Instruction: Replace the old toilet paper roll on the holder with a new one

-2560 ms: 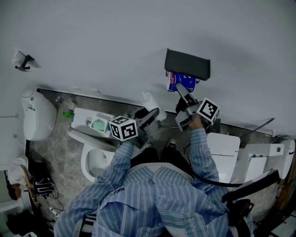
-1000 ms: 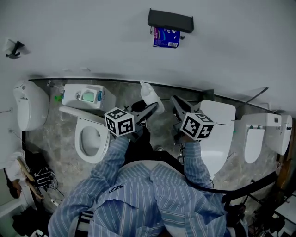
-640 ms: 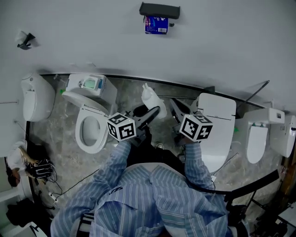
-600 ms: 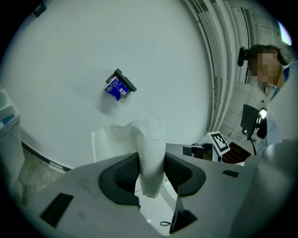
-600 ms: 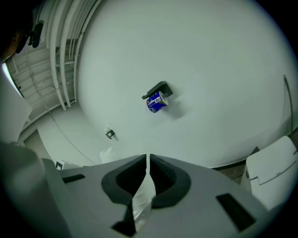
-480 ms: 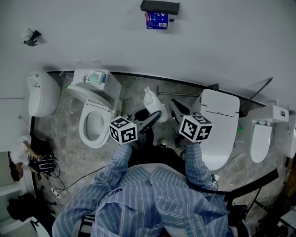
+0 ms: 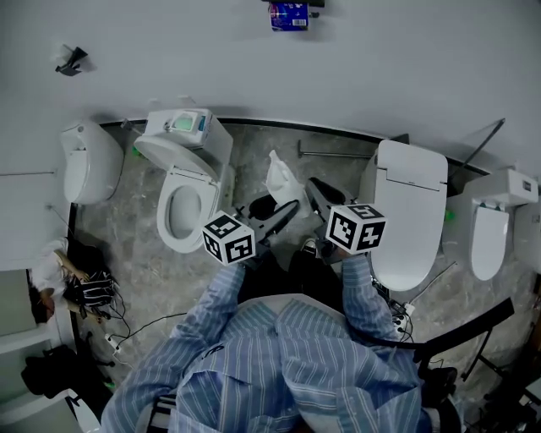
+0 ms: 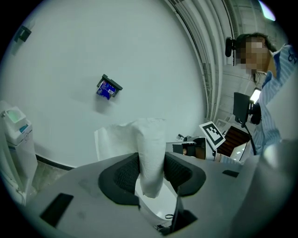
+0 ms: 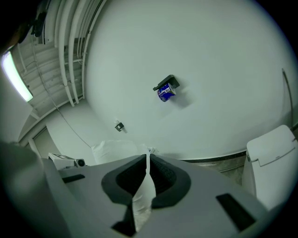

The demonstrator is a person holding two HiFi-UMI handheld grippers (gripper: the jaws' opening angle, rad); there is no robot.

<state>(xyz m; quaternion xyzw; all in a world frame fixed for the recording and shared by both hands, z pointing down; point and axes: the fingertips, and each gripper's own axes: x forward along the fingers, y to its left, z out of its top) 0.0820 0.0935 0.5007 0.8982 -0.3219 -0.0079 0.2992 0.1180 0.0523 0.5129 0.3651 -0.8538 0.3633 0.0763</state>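
Pinching a soft white wad of toilet paper (image 8: 150,139), the left gripper (image 8: 152,173) has its claw half closed, with both pads pressing on the wad's sides. The right gripper (image 9: 147,174) has its claw pressed together on a thin strip (image 9: 141,200) of the same paper. In the head view the wad sits near the middle of the frame, above the floor (image 7: 135,245) between two toilets (image 7: 188,169). The holder (image 9: 168,82) is on the wall (image 7: 169,51) at that view's top edge, well apart from both grippers. A blue pack (image 7: 289,13) hangs under it, and no white roll shows there. I cannot tell whether this paper is the old or the new; either way, fitting a roll looks yet to be done. The wad's long axis runs up the frame, tipped slightly left, toward the wall.
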